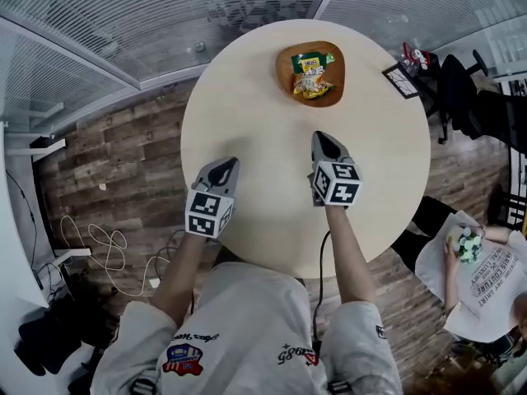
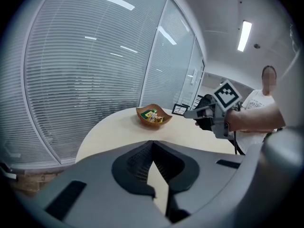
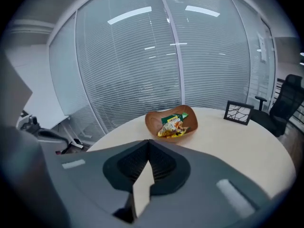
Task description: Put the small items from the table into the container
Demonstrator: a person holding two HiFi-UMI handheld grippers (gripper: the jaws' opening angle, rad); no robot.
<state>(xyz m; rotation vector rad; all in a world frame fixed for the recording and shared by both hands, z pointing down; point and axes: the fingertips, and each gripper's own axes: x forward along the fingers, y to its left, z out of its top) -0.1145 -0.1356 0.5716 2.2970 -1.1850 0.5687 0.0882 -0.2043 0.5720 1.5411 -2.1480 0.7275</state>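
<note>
A shallow brown wooden bowl with a wavy, rounded-square rim (image 1: 282,71) sits at the far side of the smooth, pale round table (image 1: 247,113). Its crinkly green and yellow snack packets (image 1: 311,76) are heaped lengthwise away from the person. The bowl lies well ahead of the right gripper (image 1: 320,137), whose jaws are closed together on nothing. The left gripper (image 1: 227,164), farther off, is closed and empty too.

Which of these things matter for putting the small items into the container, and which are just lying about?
Part of the job:
- bowl
- snack packets, already in it
- table
- left gripper and right gripper, both shut and empty

Just lying about:
- picture frame at the table's edge
- office chair
- cables on the floor
</note>
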